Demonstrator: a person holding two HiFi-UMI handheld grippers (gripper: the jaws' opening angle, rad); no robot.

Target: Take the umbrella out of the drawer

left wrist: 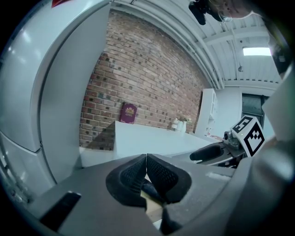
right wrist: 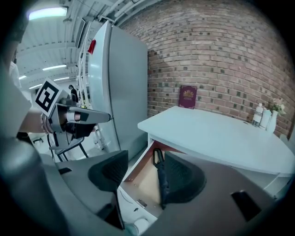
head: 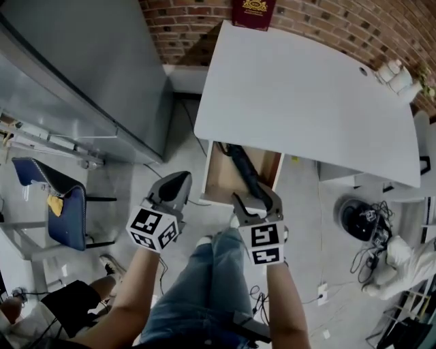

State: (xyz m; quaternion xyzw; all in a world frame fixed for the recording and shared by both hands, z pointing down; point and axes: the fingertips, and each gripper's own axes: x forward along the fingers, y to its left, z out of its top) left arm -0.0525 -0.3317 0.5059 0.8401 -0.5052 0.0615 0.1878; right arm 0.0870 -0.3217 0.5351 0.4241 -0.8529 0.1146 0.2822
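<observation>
Far left: grey fridge (head: pixel 88 68), blue chair (head: pixel 68 208) below it. My left hand-held gripper (head: pixel 178 180) hovered just left of open drawer (head: pixel 219 174), jaws together, nothing between pads. Drawer stood pulled out from under white bench (head: pixel 306 102). Black umbrella (head: pixel 244 170) lay lengthwise inside, toward right side. My right hand-held gripper (head: pixel 257 202) hung over drawer's front edge, jaws wide, umbrella framed in gap; I saw no pad touching it. Red book (head: pixel 253 12) leaned on brick wall at bench's back.
</observation>
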